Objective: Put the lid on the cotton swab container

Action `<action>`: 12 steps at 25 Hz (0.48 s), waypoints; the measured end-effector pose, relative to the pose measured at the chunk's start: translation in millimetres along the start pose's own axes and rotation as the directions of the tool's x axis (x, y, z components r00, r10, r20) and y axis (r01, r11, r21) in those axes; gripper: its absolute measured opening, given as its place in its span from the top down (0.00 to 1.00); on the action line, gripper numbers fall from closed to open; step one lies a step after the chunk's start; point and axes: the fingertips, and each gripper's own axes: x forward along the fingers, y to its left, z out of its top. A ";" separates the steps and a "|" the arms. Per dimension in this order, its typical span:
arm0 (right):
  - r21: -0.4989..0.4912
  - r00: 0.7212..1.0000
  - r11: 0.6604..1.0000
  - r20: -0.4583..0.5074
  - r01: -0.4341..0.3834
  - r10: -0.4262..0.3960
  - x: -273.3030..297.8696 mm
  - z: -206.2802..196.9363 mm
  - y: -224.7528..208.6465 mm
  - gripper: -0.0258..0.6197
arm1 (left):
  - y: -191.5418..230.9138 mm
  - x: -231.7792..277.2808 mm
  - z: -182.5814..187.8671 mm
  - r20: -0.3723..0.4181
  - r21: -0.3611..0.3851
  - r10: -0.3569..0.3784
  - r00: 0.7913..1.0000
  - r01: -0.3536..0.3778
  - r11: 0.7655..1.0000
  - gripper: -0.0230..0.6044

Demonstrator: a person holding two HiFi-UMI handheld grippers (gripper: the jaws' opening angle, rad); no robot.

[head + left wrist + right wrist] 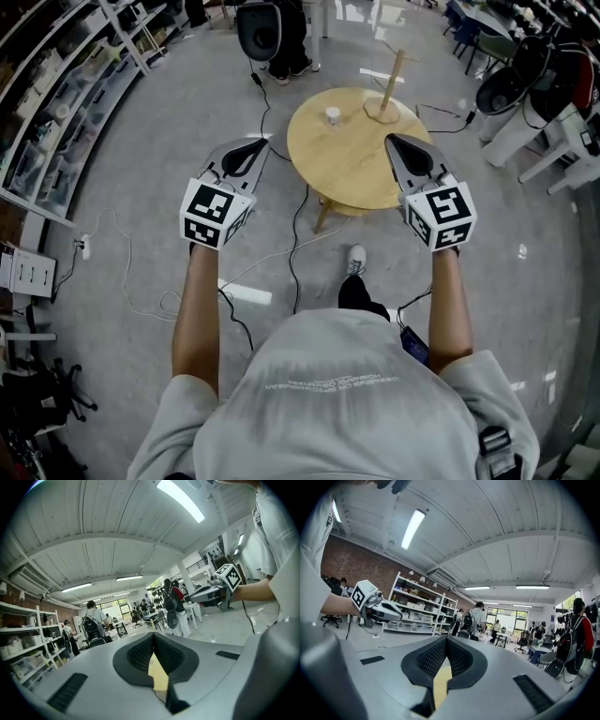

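A small white container stands on a round wooden table ahead of me. I cannot make out a separate lid. My left gripper is held level over the floor, left of the table, its jaws shut with nothing between them. My right gripper hovers over the table's near right part, also shut and empty. In the left gripper view the jaws meet at the tip, and the right gripper shows at the right. In the right gripper view the jaws are closed, and the left gripper shows at the left.
A wooden stand with a slanted stick sits at the table's far side. Black cables trail over the grey floor. Shelving lines the left wall. A black chair stands beyond the table, and white furniture at the right. Several people stand far off.
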 end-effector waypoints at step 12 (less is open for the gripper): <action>-0.036 0.989 0.990 -0.068 -0.136 0.134 123.4 -58.8 -145.2 0.92 | 41.3 188.3 -12.8 -0.085 -0.045 0.039 0.996 -0.043 0.998 0.93</action>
